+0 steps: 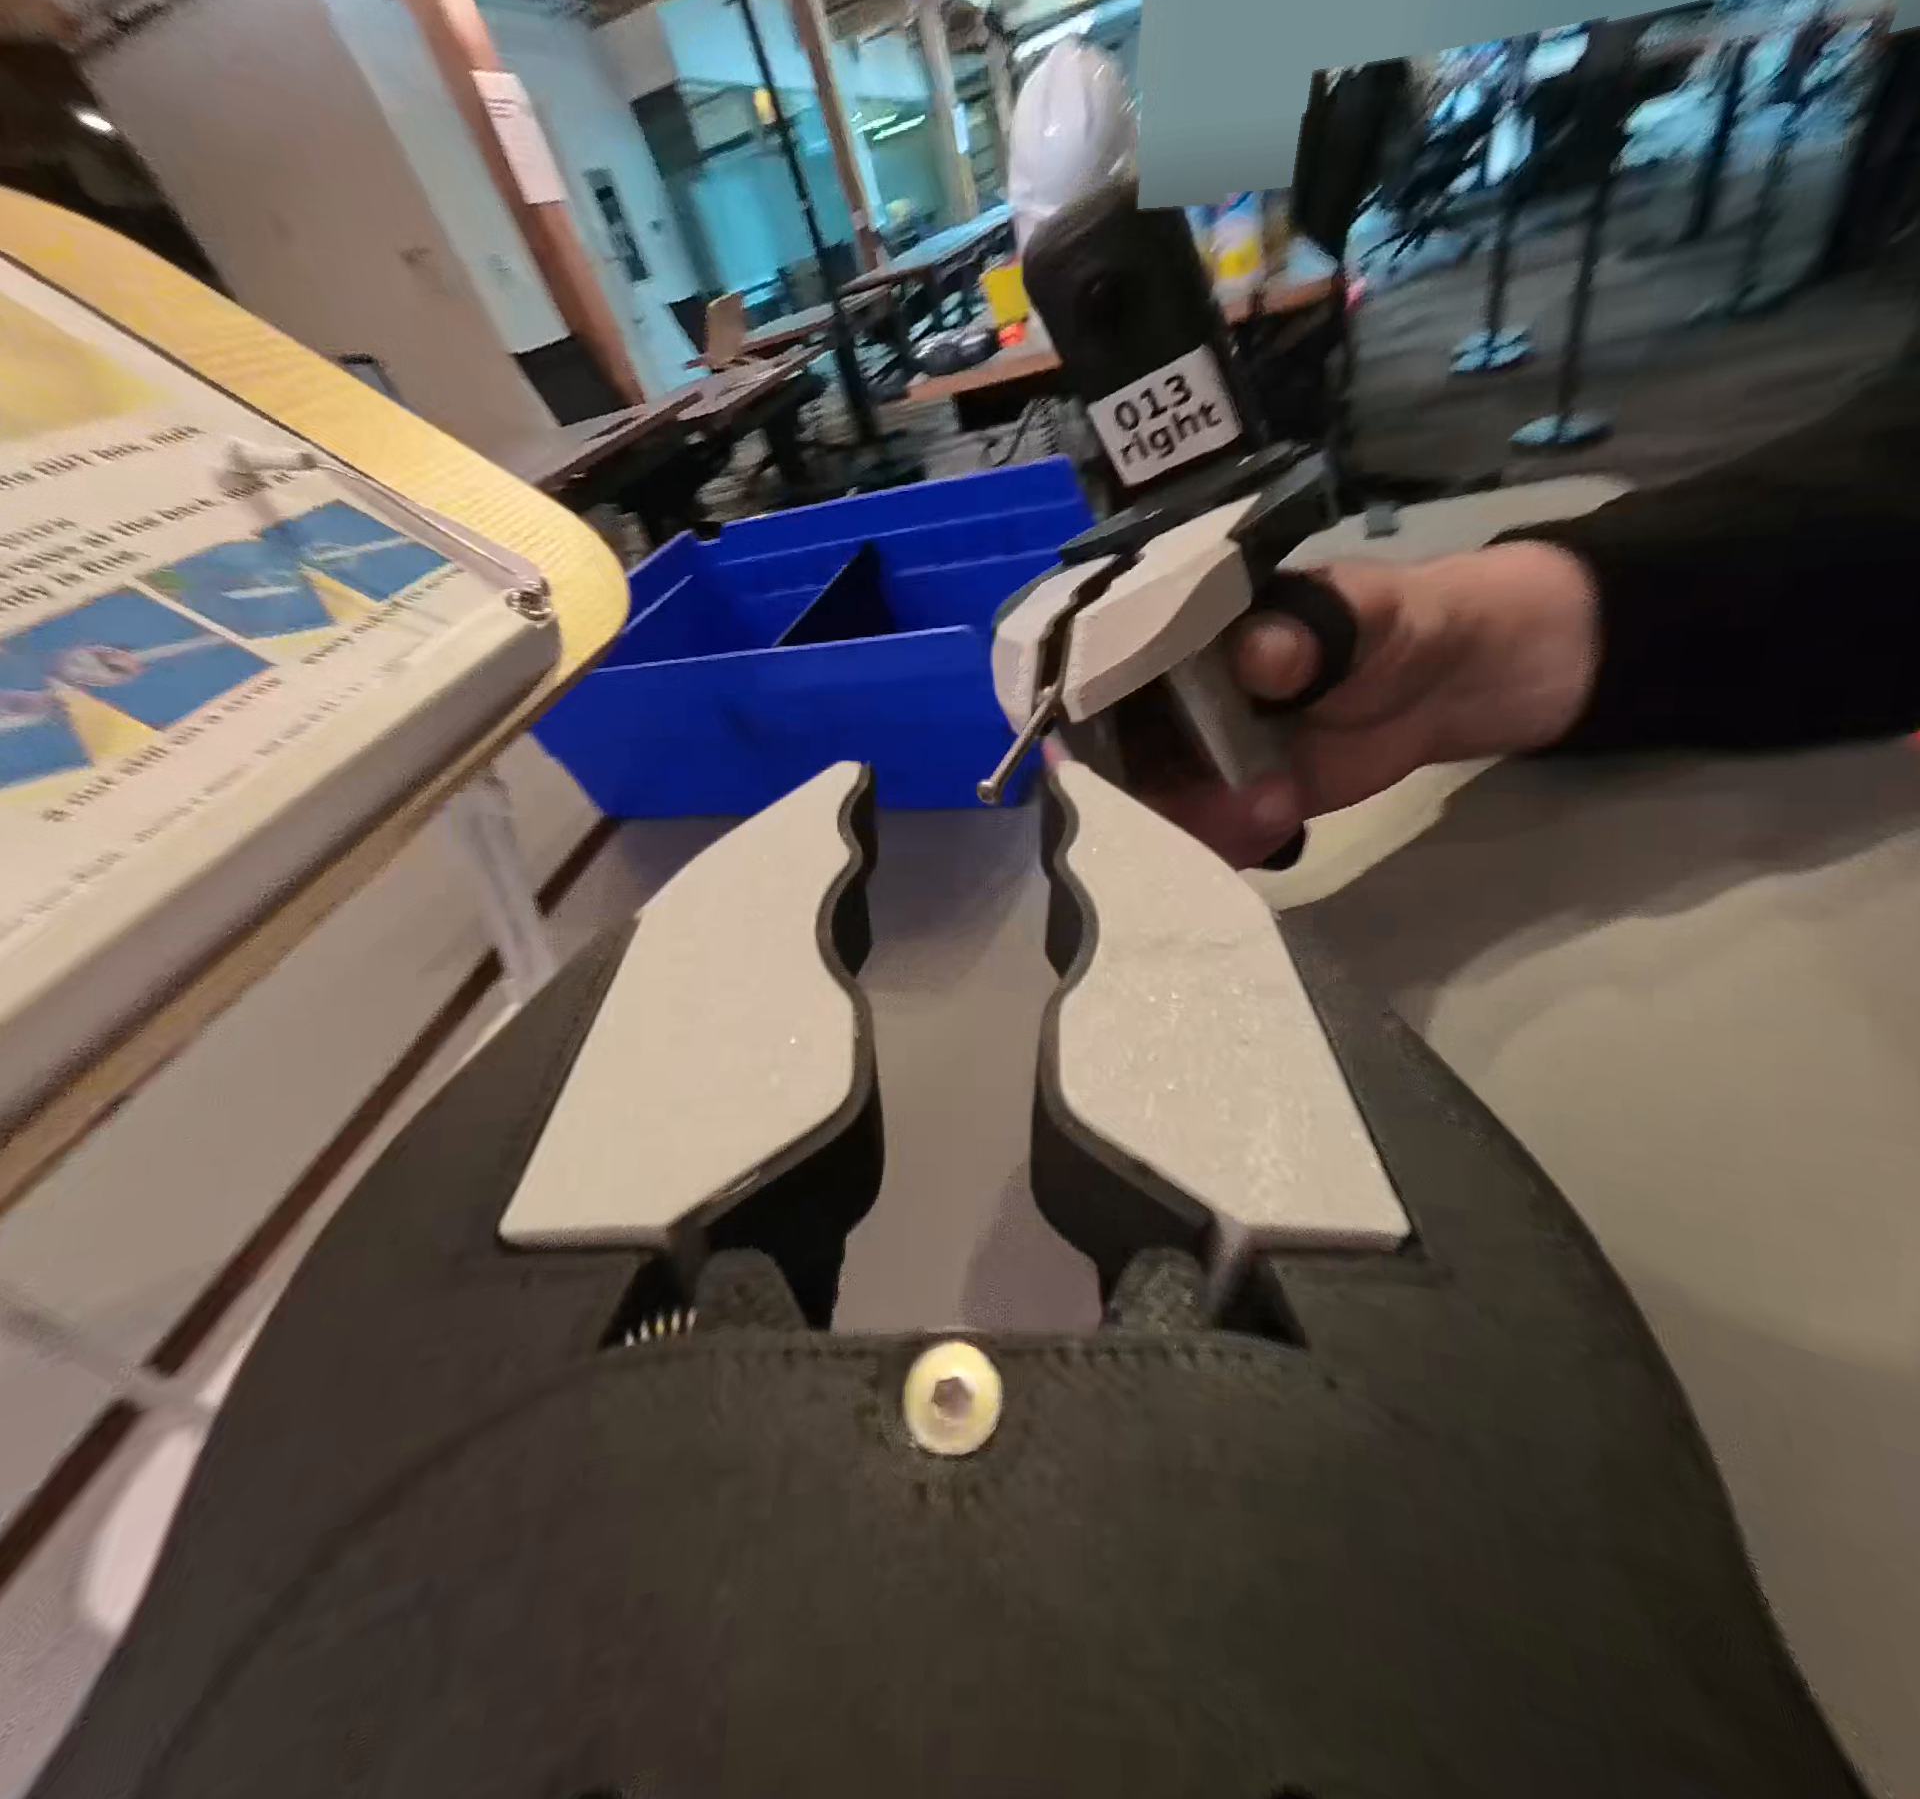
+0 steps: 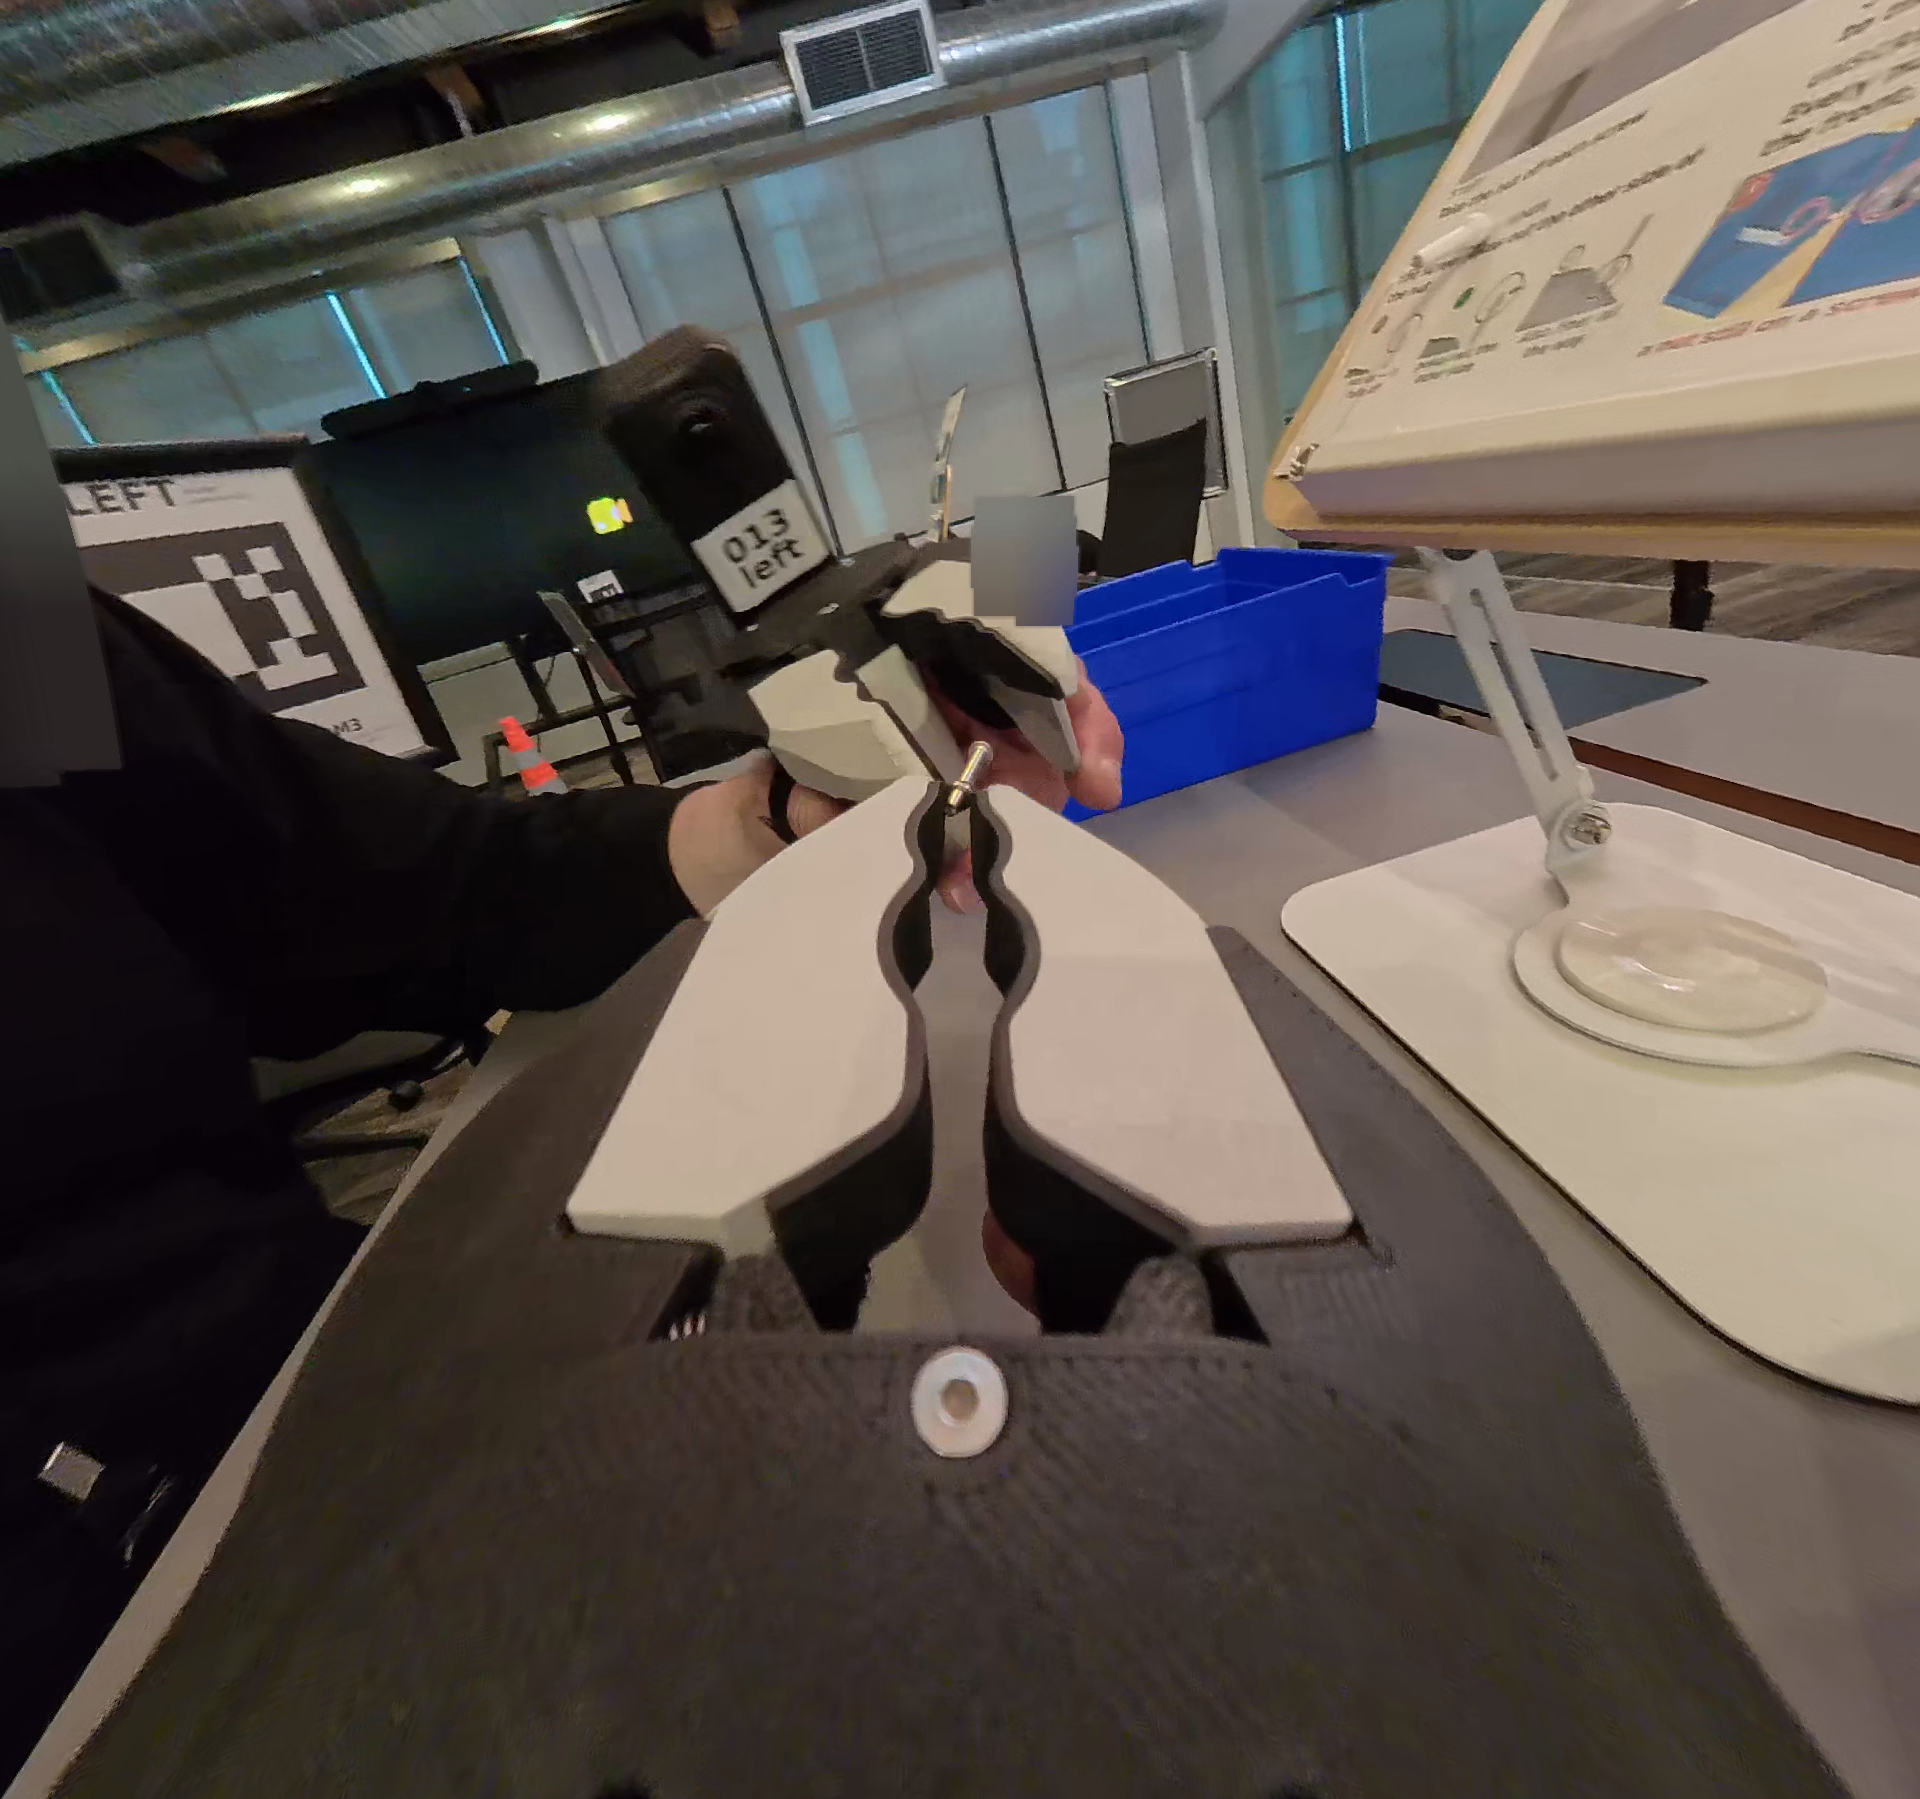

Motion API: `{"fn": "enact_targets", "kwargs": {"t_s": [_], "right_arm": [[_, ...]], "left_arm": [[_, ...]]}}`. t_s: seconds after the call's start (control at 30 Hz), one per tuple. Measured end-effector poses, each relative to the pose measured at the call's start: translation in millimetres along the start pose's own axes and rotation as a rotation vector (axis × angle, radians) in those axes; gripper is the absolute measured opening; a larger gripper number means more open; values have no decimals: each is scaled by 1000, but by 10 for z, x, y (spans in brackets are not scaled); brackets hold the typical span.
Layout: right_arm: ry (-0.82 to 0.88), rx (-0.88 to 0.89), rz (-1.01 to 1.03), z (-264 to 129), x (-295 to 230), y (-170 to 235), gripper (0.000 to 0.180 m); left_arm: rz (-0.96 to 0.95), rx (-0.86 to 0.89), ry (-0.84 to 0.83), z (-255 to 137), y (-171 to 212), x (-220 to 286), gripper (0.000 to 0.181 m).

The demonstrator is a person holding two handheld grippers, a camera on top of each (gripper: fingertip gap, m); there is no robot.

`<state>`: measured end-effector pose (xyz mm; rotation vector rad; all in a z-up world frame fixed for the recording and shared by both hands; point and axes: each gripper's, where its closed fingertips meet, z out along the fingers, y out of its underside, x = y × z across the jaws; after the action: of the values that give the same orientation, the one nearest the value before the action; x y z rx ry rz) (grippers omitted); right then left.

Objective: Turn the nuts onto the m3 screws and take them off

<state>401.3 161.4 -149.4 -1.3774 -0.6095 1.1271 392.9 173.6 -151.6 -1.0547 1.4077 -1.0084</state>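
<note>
Screw [image 2: 964, 779]: I see it pinched at my right gripper [image 2: 952, 807] tips, head end sticking out, held above the table [image 2: 1351, 793].
Left gripper [image 1: 958, 793]: fingers wide apart, holding nothing, just beside the screw.
Blue bin [image 1: 831, 679]: farther back.

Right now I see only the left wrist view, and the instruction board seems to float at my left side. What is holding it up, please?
Observer: A slotted white arm rises to the board from a white base plate that lies on the table.
Operator: How does the right claw grip the screw?
Observer: The right claw pinches the screw only at the very tips; lower down a wavy gap is open between its fingers.
Operator: What is behind my left claw?
Observer: Behind the left claw is the person's dark sleeve, and farther back a dark monitor.
</note>
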Motion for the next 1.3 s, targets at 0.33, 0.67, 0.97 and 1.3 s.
{"fn": "enact_targets", "kwargs": {"t_s": [0.33, 0.67, 0.97, 1.3], "right_arm": [[-105, 19, 11, 12, -170, -29, 5], [-131, 34, 20, 2, -196, -41, 5], [-135, 38, 12, -6, -208, -54, 5], [-127, 79, 67, -64, -168, -169, 20]], "left_arm": [[-169, 117, 223, 12, -118, 238, 9], [-200, 125, 260, 13, -109, 255, 4], [-179, 124, 253, 12, -121, 265, 3], [63, 47, 149, -18, -214, 185, 3]]}}
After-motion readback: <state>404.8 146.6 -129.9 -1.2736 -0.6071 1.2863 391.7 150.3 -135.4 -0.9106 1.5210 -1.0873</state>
